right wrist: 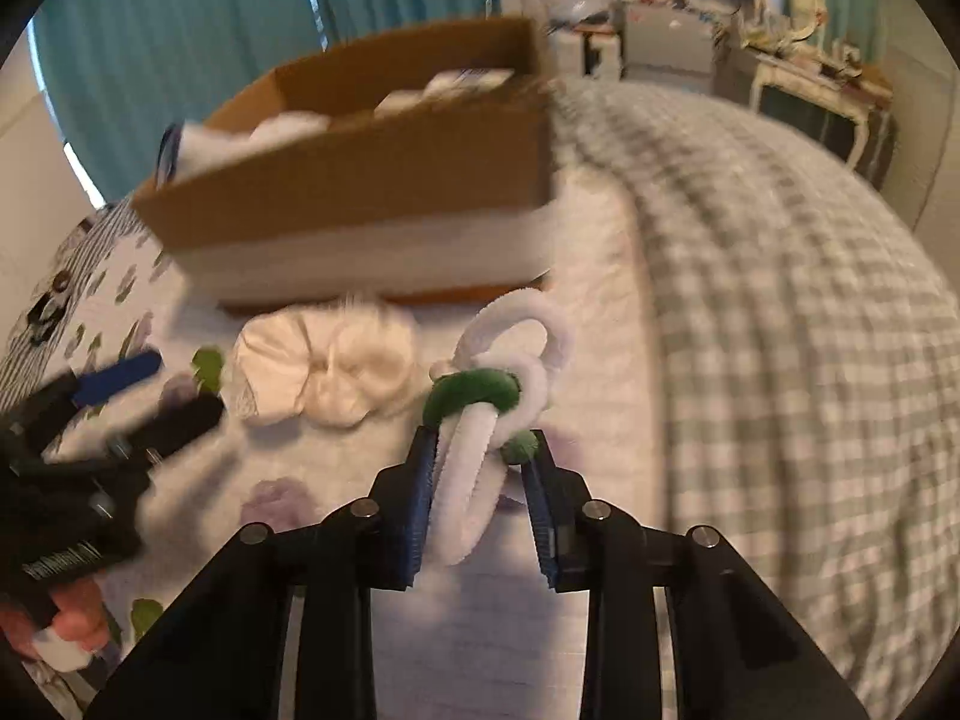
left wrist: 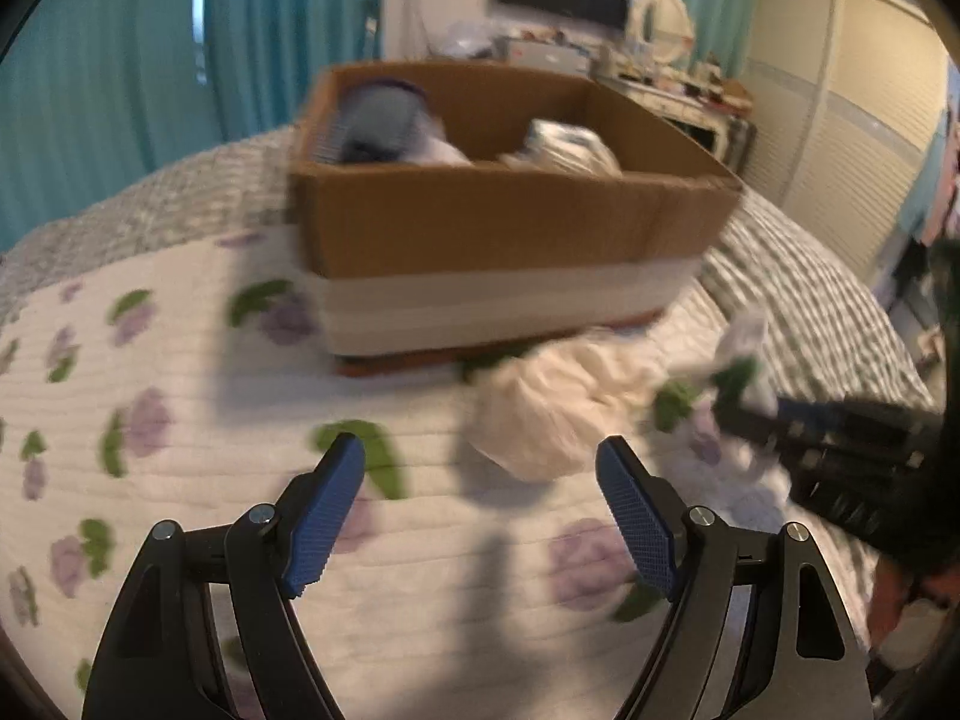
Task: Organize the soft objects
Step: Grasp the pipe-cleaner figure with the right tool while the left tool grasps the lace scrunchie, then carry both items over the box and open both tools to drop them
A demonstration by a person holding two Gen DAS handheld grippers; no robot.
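Right gripper (right wrist: 480, 450) fingers are clamped on the fuzzy white-and-green looped chenille toy (right wrist: 510, 372), which sits on the bed just in front of the open brown cardboard box with a white band around its base (right wrist: 372, 180). The grip catches only the nearest white loop and the green tip; the rest of the toy hangs forward of the fingers.

Left gripper (left wrist: 480, 474) fingers stand apart with nothing between them, hovering above the floral white quilt (left wrist: 150, 372), also in front of the box.

Risks:
- Thin, pliable loop may slide out of the pads on the lift, since the hold is at one end.
- Dangling loops could snag the box's near wall if the lift is too low.
- The crumpled cream-white satin fabric bundle (right wrist: 336, 372) lies just beside the toy, box side left. It looks apart from the toy, but blur hides the gap, so it may drag along.
- The two grippers are near each other in front of the box; converging on the bundle could make them collide.

Room:
- Box top is open, with white soft items already inside (left wrist: 558, 144); free space shows in the middle.
- Right of the box, grey checked bedding (right wrist: 780, 300) is bare.
- Bed edge is not clearly visible near the box.
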